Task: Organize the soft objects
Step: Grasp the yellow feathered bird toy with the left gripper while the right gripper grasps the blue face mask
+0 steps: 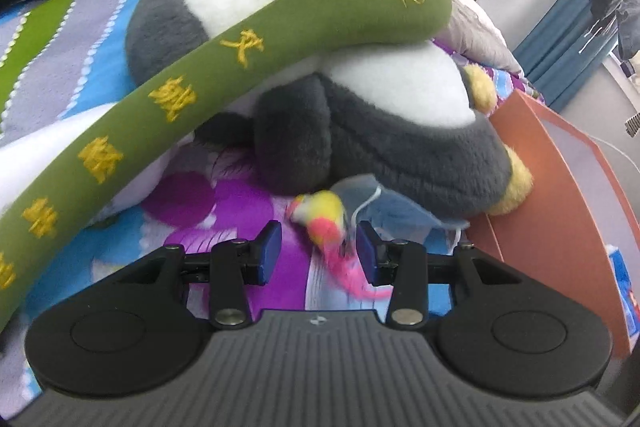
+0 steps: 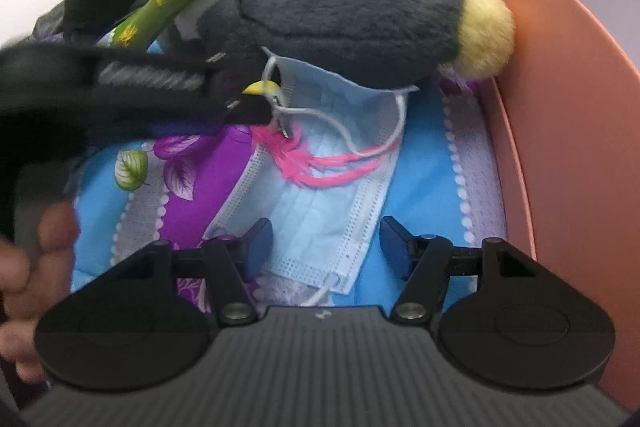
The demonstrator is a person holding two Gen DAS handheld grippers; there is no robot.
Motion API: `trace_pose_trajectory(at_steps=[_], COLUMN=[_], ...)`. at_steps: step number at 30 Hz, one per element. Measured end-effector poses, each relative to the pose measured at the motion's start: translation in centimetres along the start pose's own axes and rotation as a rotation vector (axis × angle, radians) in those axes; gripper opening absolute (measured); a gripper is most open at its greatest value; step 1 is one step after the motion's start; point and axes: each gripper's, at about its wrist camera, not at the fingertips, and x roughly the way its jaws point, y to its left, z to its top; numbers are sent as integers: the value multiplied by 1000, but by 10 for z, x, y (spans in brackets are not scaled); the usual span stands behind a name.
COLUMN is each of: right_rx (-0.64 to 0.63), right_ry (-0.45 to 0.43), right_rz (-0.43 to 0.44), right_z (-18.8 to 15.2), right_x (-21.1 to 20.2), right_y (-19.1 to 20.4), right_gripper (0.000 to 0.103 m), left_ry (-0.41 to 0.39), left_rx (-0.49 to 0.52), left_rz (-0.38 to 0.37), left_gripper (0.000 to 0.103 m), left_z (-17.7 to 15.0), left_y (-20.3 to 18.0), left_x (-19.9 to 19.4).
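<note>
Left claw (image 1: 318,253) stood partly open, blue pads not pressing anything; small yellow-pink fluffy toy (image 1: 322,221) sat between and just ahead of its fingers. Grey-white plush penguin (image 1: 384,115) lay beyond, green embroidered plush stick (image 1: 208,67) across it. Right claw (image 2: 322,245) was wider, nothing gripped, jaws over the blue face mask (image 2: 320,195). Only the right view showed the mask flat, pink strands on it. Orange board (image 2: 560,87) stood right.

The right gripper (image 2: 320,247) hangs open over a blue face mask (image 2: 316,211) on the flowered bedsheet (image 2: 424,163) — pink strands (image 2: 320,167) lie across the mask, whose far end is tucked under a grey plush penguin (image 2: 340,23).
</note>
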Motion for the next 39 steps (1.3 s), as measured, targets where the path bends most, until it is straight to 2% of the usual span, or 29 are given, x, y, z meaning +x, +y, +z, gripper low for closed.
trace_pose_trajectory(at_steps=[3, 6, 8, 11, 16, 22, 29, 39], right_rx=[-15, -18, -19, -22, -12, 16, 15, 19], right_ry=[-3, 3, 9, 16, 17, 20, 6, -1], right_rz=[11, 33, 51, 50, 48, 69, 106, 127], right_z=[1, 3, 5, 9, 6, -4, -20, -60], right_x=[1, 2, 2, -1, -17, -46, -89, -139], right_y=[3, 3, 3, 6, 5, 2, 15, 29], right_gripper=[57, 40, 23, 13, 11, 10, 9, 9], left_ry=[9, 13, 6, -3, -14, -17, -32, -40], left_rx=[1, 8, 14, 32, 9, -6, 2, -4], left_rz=[10, 13, 20, 40, 45, 46, 41, 75], left_gripper=[45, 41, 40, 39, 39, 39, 39, 39], left_z=[6, 9, 10, 10, 12, -2, -28, -81], left_y=[-1, -3, -4, -9, -13, -16, -31, -33], left_x=[13, 22, 23, 18, -4, -47, -104, -172])
